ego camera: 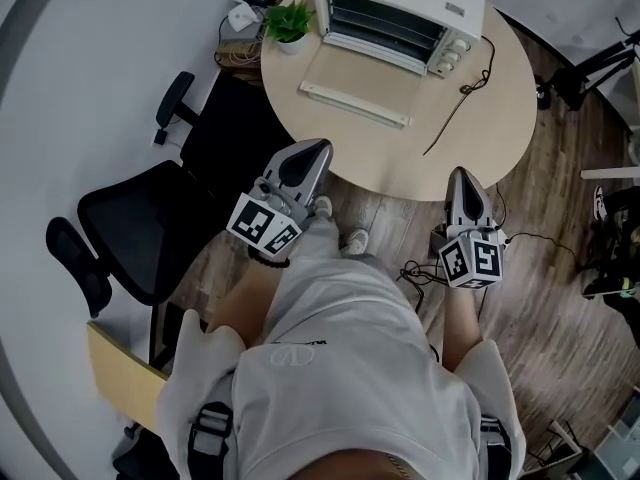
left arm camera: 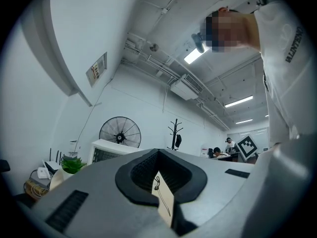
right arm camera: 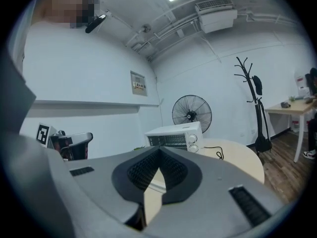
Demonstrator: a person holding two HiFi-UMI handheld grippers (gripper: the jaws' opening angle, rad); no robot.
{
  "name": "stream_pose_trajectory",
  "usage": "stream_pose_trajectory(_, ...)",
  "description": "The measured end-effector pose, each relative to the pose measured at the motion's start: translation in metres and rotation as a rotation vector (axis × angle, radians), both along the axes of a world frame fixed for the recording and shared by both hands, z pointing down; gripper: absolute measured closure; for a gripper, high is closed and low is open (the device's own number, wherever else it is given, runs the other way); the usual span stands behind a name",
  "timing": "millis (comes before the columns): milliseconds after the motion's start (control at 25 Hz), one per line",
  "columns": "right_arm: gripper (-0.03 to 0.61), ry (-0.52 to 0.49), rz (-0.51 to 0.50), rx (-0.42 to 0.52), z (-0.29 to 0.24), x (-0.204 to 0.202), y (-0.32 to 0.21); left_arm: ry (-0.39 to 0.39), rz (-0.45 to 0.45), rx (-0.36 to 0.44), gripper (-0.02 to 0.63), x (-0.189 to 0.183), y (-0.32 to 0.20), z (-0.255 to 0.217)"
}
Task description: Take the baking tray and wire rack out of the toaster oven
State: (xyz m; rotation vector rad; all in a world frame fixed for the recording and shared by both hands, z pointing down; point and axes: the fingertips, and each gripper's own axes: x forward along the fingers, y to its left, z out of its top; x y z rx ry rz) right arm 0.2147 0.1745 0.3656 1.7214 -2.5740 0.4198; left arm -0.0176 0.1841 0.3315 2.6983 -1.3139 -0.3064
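Observation:
A white toaster oven (ego camera: 400, 13) stands at the far side of a round beige table (ego camera: 500, 98). Its door (ego camera: 355, 83) hangs open and lies flat in front of it. Dark wire shelves (ego camera: 385, 23) show inside the cavity; I cannot tell the tray from the rack. My left gripper (ego camera: 318, 146) is shut and empty, its tips at the table's near edge. My right gripper (ego camera: 461, 173) is also shut and empty, just off the near rim. The oven (right arm camera: 176, 135) sits ahead of the closed right gripper (right arm camera: 159, 150), and the oven (left arm camera: 106, 150) shows left of the closed left gripper (left arm camera: 158, 152).
A potted plant (ego camera: 289, 23) stands left of the oven, and the oven's black cable (ego camera: 460, 98) trails across the table. A black office chair (ego camera: 130, 228) is at my left. A standing fan (right arm camera: 191, 112) and coat stand (right arm camera: 255, 103) are behind the table. More cables lie on the wooden floor (ego camera: 560, 298).

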Motion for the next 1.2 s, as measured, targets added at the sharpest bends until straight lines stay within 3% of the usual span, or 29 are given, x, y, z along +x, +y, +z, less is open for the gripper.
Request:
stream_pose_trajectory(360, 0.583, 0.016, 0.012, -0.023, 0.013, -0.025, -0.046, 0.016, 0.041, -0.015, 0.612, -0.015, -0.055, 0.012)
stream_pose_trajectory(640, 0.583, -0.039, 0.014, -0.054, 0.018, -0.061, -0.106, 0.047, 0.114, -0.023, 0.612, -0.020, -0.123, 0.018)
stream_pose_trajectory(920, 0.583, -0.104, -0.009, -0.100, 0.035, -0.112, -0.173, 0.072, 0.181, -0.080, 0.612, -0.027, -0.190, 0.045)
stream_pose_trajectory(1200, 0.583, -0.139, -0.004, -0.150, 0.064, -0.143, -0.231, 0.166, 0.240, -0.178, 0.611, -0.024, -0.246, 0.088)
